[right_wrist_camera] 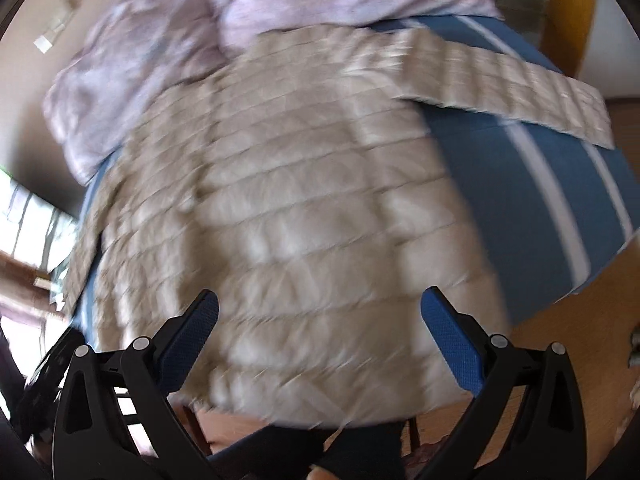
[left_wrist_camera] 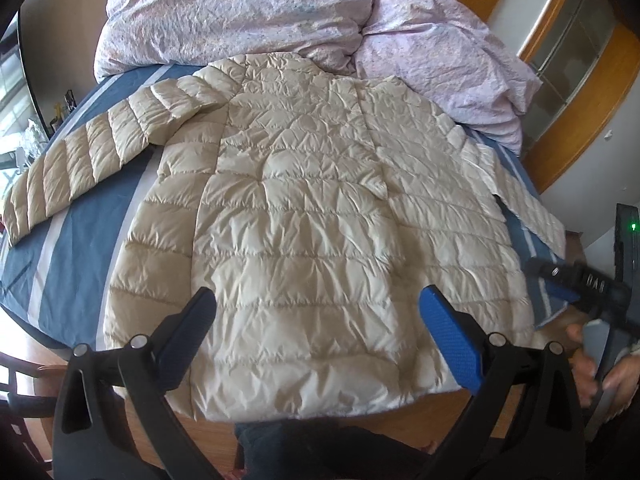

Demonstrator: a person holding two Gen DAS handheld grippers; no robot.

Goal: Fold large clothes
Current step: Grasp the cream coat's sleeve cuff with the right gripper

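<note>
A cream quilted puffer jacket (left_wrist_camera: 304, 220) lies flat, back up, on a blue striped bed (left_wrist_camera: 92, 208), hem toward me and sleeves spread to both sides. My left gripper (left_wrist_camera: 318, 332) hovers open above the hem with nothing between its blue pads. The right gripper's black body (left_wrist_camera: 580, 284) shows at the right edge of the left wrist view, held by a hand. In the blurred right wrist view the jacket (right_wrist_camera: 288, 216) fills the middle, its right sleeve (right_wrist_camera: 520, 84) stretched across the bed (right_wrist_camera: 532, 208). My right gripper (right_wrist_camera: 320, 332) is open over the hem, holding nothing.
A crumpled pink duvet (left_wrist_camera: 280, 12) is piled at the head of the bed behind the collar. A wooden-framed cabinet (left_wrist_camera: 576, 72) stands at the right. Wooden floor (right_wrist_camera: 560, 320) shows past the bed's near corner. A window (right_wrist_camera: 28, 216) lies far left.
</note>
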